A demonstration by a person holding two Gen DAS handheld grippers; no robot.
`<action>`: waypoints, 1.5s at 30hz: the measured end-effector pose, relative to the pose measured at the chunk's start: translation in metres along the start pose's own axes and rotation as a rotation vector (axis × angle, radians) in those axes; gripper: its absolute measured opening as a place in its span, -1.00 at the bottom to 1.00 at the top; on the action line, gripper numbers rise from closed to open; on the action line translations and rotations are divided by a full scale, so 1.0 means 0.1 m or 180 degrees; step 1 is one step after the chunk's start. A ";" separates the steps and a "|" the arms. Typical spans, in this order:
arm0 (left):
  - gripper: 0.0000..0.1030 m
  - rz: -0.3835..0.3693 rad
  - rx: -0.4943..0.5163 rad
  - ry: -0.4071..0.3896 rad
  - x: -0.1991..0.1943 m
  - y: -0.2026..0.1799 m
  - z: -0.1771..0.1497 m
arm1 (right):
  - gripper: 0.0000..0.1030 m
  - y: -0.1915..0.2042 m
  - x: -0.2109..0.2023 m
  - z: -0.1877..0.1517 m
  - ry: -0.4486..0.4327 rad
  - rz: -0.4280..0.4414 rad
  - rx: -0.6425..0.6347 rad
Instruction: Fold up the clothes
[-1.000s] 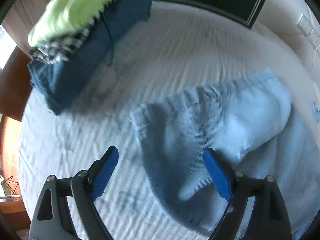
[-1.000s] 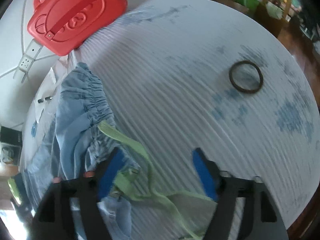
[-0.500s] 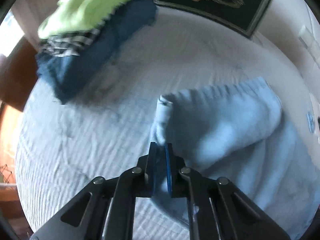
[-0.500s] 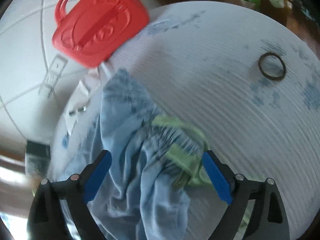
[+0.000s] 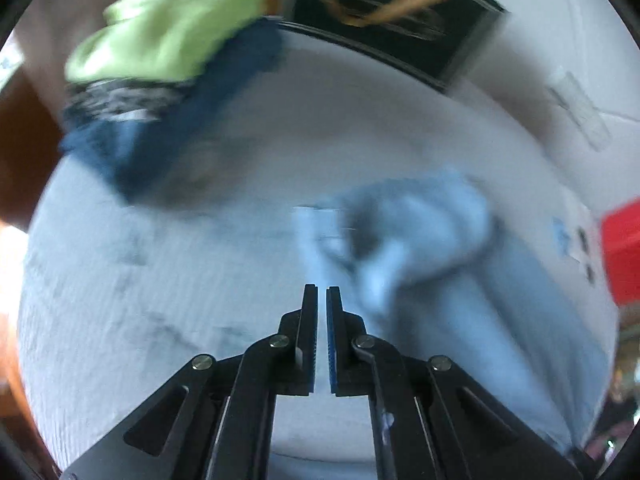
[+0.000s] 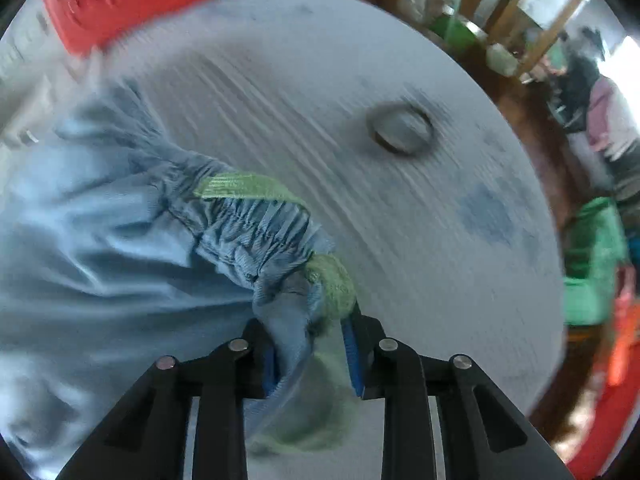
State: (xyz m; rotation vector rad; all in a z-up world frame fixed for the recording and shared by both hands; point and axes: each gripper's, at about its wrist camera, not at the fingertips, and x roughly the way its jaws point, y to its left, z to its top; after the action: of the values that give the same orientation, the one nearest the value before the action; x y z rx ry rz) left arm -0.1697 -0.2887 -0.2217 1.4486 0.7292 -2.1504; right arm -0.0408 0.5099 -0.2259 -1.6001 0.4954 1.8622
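white ribbed table (image 6: 440,240) | brown ring (image 6: 401,133) | wooden floor (image 6: 520,112)

From my left hand-held gripper (image 5: 321,294) the view is smeared by motion. The light blue garment (image 5: 412,236) is a soft blur, and I cannot tell whether any cloth sits in the narrow slit between the pads. The folded pile (image 5: 160,80) at the far left is blurred and its green top is cut by the frame edge. The red case (image 5: 622,256) is clipped at the right edge. From my right hand-held gripper (image 6: 310,344), bunched waistband (image 6: 256,224) hides the pads' inner faces. The ring (image 6: 400,130) on the surface (image 6: 440,280) is streaked.
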 end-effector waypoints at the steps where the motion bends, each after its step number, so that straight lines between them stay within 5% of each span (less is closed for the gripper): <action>1: -0.80 -0.0095 0.0067 0.0027 -0.01 -0.06 0.00 | -0.34 -0.04 -0.02 -0.02 -0.0001 0.0041 0.0049; 3: -0.24 -0.0052 0.0232 -0.0021 0.02 -0.27 0.09 | -0.04 -0.10 -0.12 -0.03 -0.0052 0.0153 0.0157; 4: 0.42 -0.0033 0.0285 -0.0034 0.05 -0.35 0.14 | -0.02 -0.12 -0.18 -0.02 -0.0091 0.0214 0.0208; 5: 0.78 -0.0046 0.0339 -0.0029 0.10 -0.41 0.23 | -0.01 -0.13 -0.24 0.00 -0.0142 0.0292 0.0223; 13: 0.78 0.0113 0.0750 0.0009 0.74 -0.95 0.95 | 0.06 -0.10 -0.21 0.05 -0.0141 0.0599 0.0144; 18: 0.66 0.0000 0.0908 0.0179 1.04 -1.08 1.04 | 0.19 -0.02 0.04 0.08 0.0036 0.0512 0.0183; 21: -0.29 0.0115 0.1119 0.0210 1.13 -1.19 0.99 | 0.23 -0.02 0.10 0.09 0.0085 0.0526 0.0227; 22: -0.80 0.0143 0.1184 0.0172 1.09 -1.23 0.99 | 0.23 -0.01 0.11 0.09 0.0094 0.0503 0.0207; 23: -0.89 0.0226 0.1158 0.0124 1.04 -1.23 1.01 | 0.23 -0.01 0.11 0.10 0.0099 0.0499 0.0208; 28: -0.93 0.0991 0.0696 -0.0427 0.68 -0.86 1.36 | 0.28 -0.02 0.14 0.10 0.0119 0.0496 0.0231; 31: -0.93 0.1085 0.0276 -0.0296 0.62 -0.45 1.63 | 0.38 -0.03 0.15 0.11 0.0131 0.0494 0.0245; 34: -0.93 0.0783 0.0299 -0.0037 0.58 -0.37 1.60 | 0.43 -0.03 0.16 0.11 0.0142 0.0491 0.0259; 39: -0.92 0.0311 0.0151 0.0032 0.25 -0.16 1.19 | 0.47 -0.05 0.17 0.10 0.0136 0.0488 0.0269; 45: -0.92 0.0146 -0.0140 0.0134 0.17 0.22 0.54 | 0.49 -0.07 0.16 0.09 0.0136 0.0508 0.0254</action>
State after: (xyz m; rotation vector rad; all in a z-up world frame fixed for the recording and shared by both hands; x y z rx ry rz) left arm -0.2003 -0.3415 -0.2249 1.4775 0.7463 -2.0626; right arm -0.0440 0.5243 -0.2390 -1.5901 0.7261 1.9018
